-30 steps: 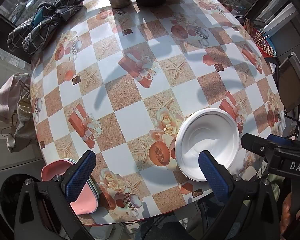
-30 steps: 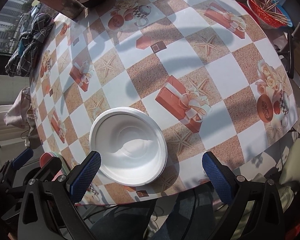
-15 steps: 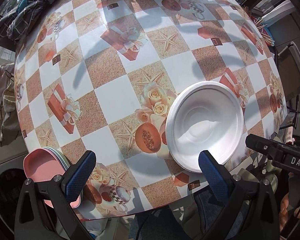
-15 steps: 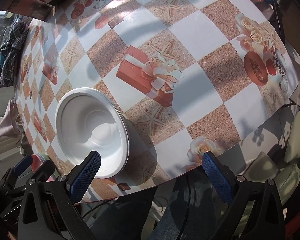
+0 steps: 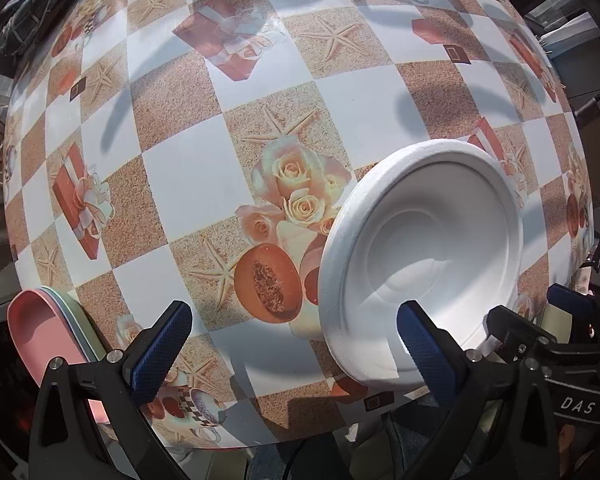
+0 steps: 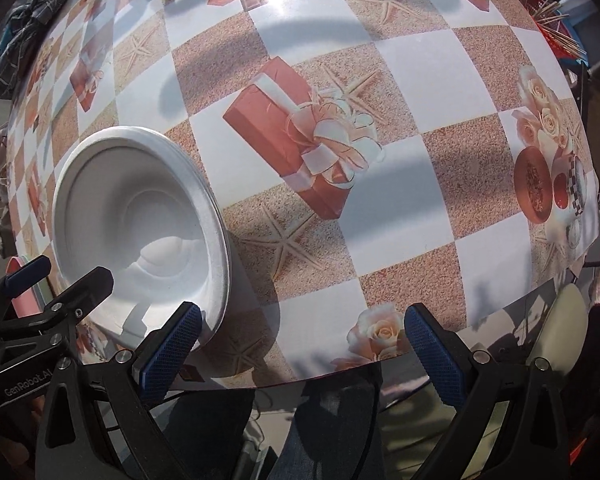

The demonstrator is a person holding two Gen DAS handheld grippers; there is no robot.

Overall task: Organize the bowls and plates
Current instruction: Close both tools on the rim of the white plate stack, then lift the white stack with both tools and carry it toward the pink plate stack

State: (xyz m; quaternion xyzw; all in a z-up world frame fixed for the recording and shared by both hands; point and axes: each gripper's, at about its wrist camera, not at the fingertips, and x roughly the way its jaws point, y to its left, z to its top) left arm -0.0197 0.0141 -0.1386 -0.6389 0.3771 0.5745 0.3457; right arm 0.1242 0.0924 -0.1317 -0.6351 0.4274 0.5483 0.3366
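White foam bowl (image 5: 424,264) sits near the front edge of our worktop (image 5: 188,184), on its checked cloth printed with gift boxes and roses. We hold the left gripper (image 5: 288,344) with jaws wide apart, its right finger over the bowl's near rim. Our right gripper (image 6: 300,344) is likewise spread, its left finger just beside the bowl's right edge. Pink plates (image 5: 44,332) are stacked at the worktop's left edge.
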